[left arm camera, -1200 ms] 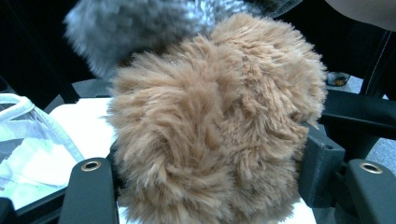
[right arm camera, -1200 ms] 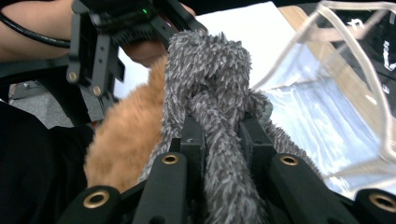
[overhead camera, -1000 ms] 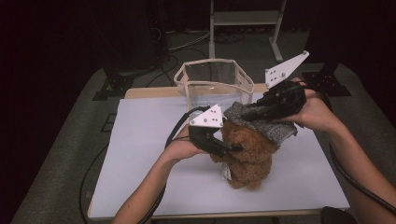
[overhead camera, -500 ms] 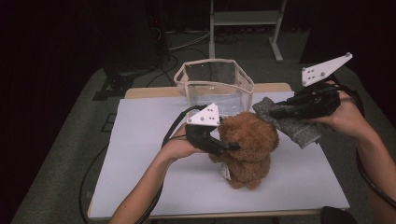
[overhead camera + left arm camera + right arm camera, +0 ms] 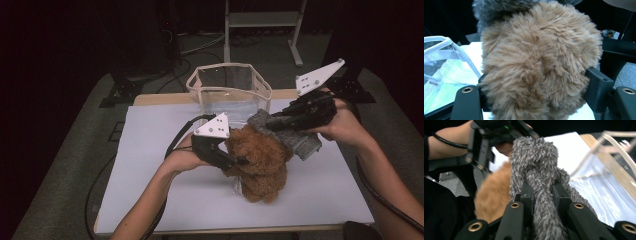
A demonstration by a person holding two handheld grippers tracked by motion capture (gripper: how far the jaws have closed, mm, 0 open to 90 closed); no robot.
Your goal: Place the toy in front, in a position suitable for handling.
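Dim room, grey carpet (image 5: 65, 165), white-topped table (image 5: 150, 150), metal stand (image 5: 262, 20) behind.

Brown plush toy (image 5: 541, 70) between black jaws, clear bag (image 5: 446, 67) beside

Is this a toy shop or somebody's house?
Neither, probably: it looks like a dim lab or recording room. A white-topped table stands alone on grey carpet, with cables and a metal stand behind it.

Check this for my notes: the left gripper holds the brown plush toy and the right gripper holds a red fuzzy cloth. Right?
Not quite. The fuzzy cloth in the right gripper is grey, not red, as the right gripper view shows. The left gripper does have the brown plush toy between its jaws.
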